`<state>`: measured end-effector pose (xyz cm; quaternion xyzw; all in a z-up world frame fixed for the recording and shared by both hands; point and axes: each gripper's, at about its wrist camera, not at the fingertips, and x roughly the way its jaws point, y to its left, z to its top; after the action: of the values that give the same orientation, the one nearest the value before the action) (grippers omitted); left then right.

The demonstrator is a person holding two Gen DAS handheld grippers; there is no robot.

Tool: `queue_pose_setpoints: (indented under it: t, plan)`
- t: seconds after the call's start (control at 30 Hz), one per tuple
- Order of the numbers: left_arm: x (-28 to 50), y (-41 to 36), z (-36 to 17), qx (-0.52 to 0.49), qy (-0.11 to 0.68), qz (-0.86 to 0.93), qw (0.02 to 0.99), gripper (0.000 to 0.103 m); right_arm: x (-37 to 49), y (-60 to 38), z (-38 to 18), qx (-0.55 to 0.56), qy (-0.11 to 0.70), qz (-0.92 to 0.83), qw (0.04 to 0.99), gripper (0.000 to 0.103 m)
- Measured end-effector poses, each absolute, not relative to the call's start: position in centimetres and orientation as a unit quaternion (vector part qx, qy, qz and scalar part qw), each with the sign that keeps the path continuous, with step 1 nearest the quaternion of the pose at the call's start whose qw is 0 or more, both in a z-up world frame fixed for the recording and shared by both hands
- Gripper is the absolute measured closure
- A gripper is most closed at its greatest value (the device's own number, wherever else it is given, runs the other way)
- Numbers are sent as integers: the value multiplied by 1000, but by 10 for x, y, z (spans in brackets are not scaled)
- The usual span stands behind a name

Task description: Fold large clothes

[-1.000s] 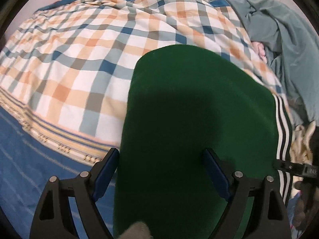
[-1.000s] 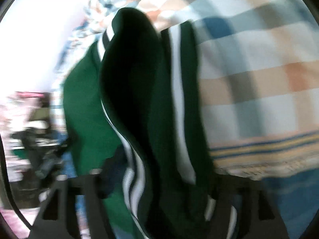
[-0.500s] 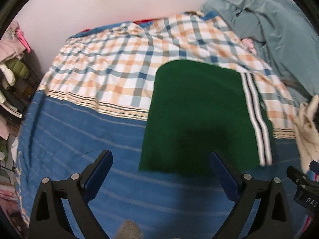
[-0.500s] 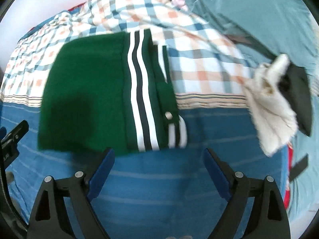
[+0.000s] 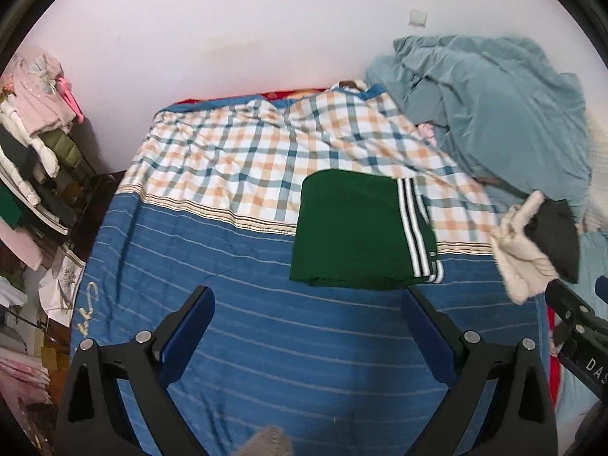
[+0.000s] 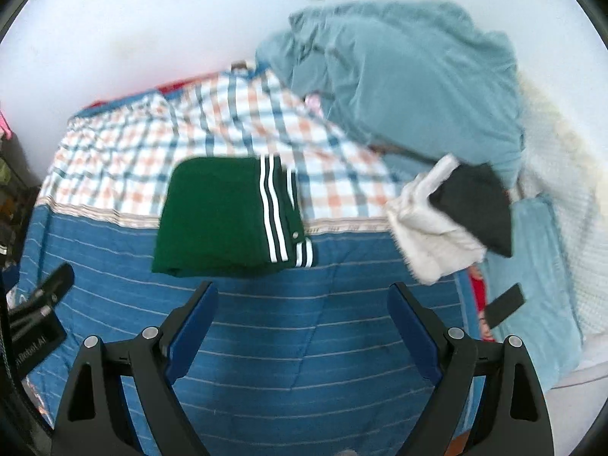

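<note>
Left wrist view: compared with one second ago, the green garment [image 5: 353,231] no longer fills the frame between the fingers; it now lies folded flat on the bed [image 5: 266,342], well apart from both tools. The left tool [image 5: 307,326] is spread wide and empty, with the garment at 12 o'clock. Right wrist view: the right tool [image 6: 302,319] is likewise wide and holds nothing; the garment lies at 11 o'clock, striped edge at its right. A white-and-black clothing pile [image 6: 452,220] sits at 2 o'clock.
</note>
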<state>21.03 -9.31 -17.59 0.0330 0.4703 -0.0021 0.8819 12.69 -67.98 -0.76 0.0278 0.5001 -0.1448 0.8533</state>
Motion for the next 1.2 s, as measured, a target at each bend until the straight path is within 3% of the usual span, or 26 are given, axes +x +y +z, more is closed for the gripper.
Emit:
queue_pose_setpoints:
  t: [0.3,0.53,1.2]
  plan:
    - [143,-87,-87,32,431,-3,902,3,40,-651,112,26,457,-138,878,11]
    - [110,-86,-53,31,400,-5,916,3,-15,-640,175,30,423,-130,896,11]
    - [63,-95,-24,25,354,4,935,2,-69,-647,228,12,379,-120,917,7]
